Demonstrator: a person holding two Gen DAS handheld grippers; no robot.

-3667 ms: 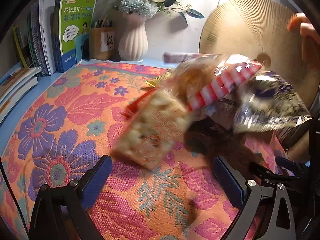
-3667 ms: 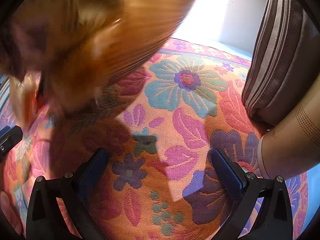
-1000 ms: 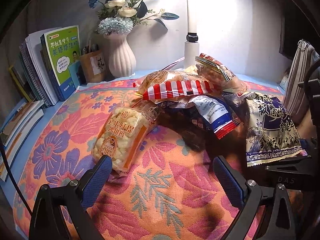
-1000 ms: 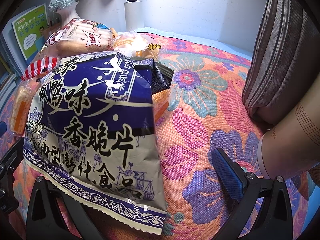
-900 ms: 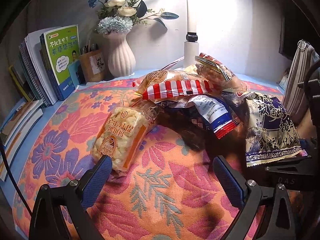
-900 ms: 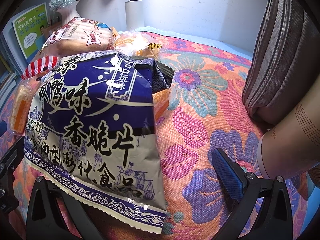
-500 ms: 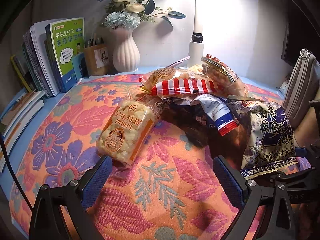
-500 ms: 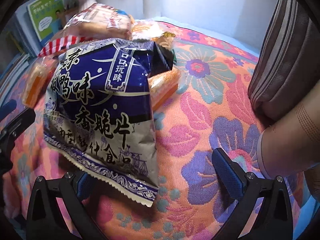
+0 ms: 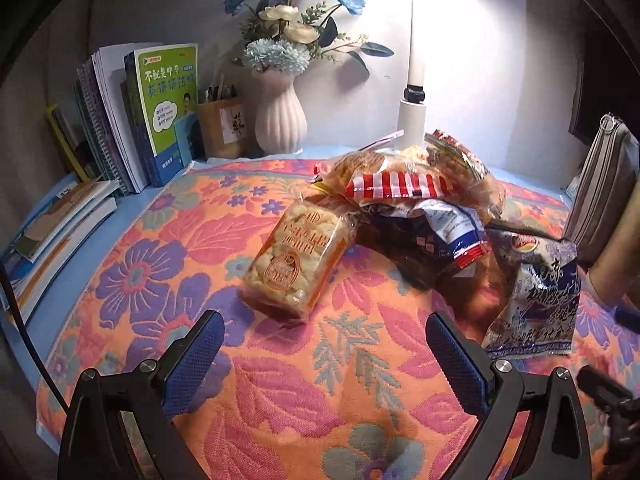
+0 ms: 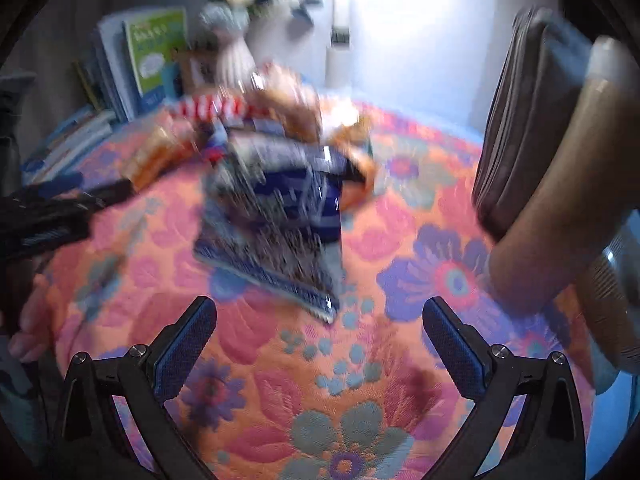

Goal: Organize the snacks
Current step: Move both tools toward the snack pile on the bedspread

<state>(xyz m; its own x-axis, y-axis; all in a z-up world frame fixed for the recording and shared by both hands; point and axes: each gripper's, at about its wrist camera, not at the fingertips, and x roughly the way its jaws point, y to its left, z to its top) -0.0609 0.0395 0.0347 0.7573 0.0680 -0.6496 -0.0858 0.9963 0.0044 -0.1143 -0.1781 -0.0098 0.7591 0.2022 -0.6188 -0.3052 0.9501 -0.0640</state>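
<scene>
Snacks lie heaped on a woven floral cloth (image 9: 340, 392) of orange, pink and purple. A clear crinkly packet of puffed rice cakes (image 9: 298, 264) lies flat at the near left of the heap, with a red-and-white striped bag (image 9: 396, 188) on top behind it and a glossy blue-and-white pouch (image 9: 452, 232) below that. At the right edge a foil bag printed in dark blue and silver (image 9: 540, 304), with a serrated hem, rests on the cloth.

Left tongs (image 9: 326, 354) hang wide apart over bare cloth, the textured blue pads (image 9: 194, 354) holding nothing. Right tongs (image 10: 320, 348) are equally spread and empty; that view is motion-blurred, with the blue-and-silver bag (image 10: 276, 224) lying ahead of them, clear of both pads.

Half a second ago that bag filled the right view and overlapped the left finger; now it sits farther off, and both cameras have drawn back from the heap. A ribbed white vase (image 9: 280, 116), upright books (image 9: 160, 112) and a grey zip pouch (image 9: 600, 184) border the cloth.
</scene>
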